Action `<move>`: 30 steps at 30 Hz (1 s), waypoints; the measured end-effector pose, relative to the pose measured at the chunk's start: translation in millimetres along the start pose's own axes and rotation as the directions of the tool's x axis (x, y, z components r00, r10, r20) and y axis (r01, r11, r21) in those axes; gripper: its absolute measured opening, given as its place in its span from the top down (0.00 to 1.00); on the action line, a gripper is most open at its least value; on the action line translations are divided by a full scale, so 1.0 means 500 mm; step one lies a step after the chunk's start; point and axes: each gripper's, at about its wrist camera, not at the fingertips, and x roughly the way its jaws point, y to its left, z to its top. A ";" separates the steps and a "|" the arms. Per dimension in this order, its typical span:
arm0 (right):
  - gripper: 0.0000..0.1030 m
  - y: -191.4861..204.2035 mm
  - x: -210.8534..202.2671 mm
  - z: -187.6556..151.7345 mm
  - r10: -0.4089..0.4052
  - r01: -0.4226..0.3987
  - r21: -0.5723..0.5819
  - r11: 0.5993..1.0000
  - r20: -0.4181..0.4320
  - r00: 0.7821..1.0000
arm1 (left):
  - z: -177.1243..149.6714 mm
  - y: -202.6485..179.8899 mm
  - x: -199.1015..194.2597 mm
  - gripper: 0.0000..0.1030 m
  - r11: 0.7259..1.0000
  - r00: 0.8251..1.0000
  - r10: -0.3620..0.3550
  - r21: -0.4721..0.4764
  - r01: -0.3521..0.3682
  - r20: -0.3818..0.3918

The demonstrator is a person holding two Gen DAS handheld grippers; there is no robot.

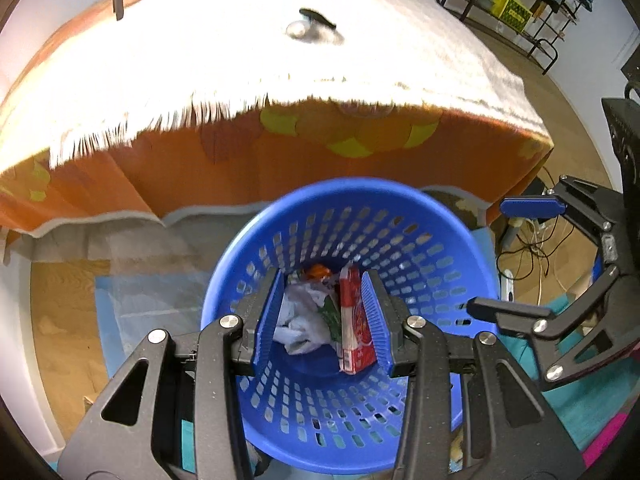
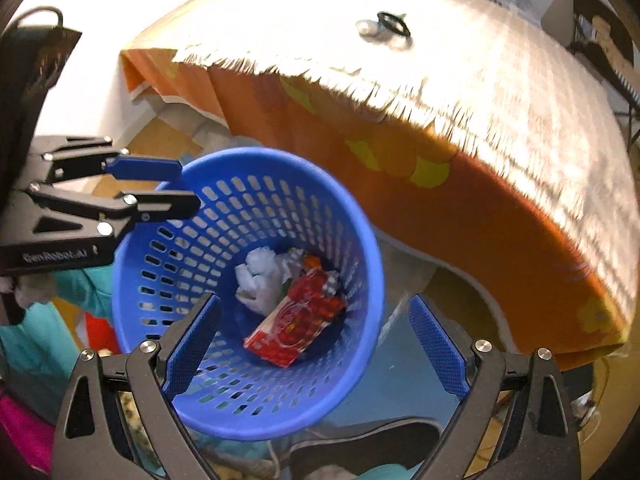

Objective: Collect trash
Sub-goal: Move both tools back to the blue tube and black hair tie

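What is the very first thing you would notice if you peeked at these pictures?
The big round blue plastic basket with slotted walls on the floor grabs the eye first, right under both claws. At its bottom lie a red printed carton and crumpled white paper. Behind it stands a table under a bright white fringed cloth over an orange cloth, with a small white ball on top.
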 end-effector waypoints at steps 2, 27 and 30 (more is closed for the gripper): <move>0.08 -0.003 -0.007 0.005 -0.010 0.010 -0.001 1.000 0.018 1.000 | 0.013 -0.002 -0.008 0.60 1.000 1.000 0.004 0.009 -0.004 0.015; 0.08 -0.097 -0.060 0.210 -0.062 0.061 0.013 0.998 0.222 0.973 | 0.278 0.109 -0.096 0.60 0.997 0.978 0.032 -0.074 -0.017 0.206; 0.09 -0.113 -0.040 0.243 -0.057 0.056 0.014 0.998 0.241 0.969 | 0.316 0.123 -0.082 0.60 0.996 0.978 0.031 -0.086 -0.013 0.209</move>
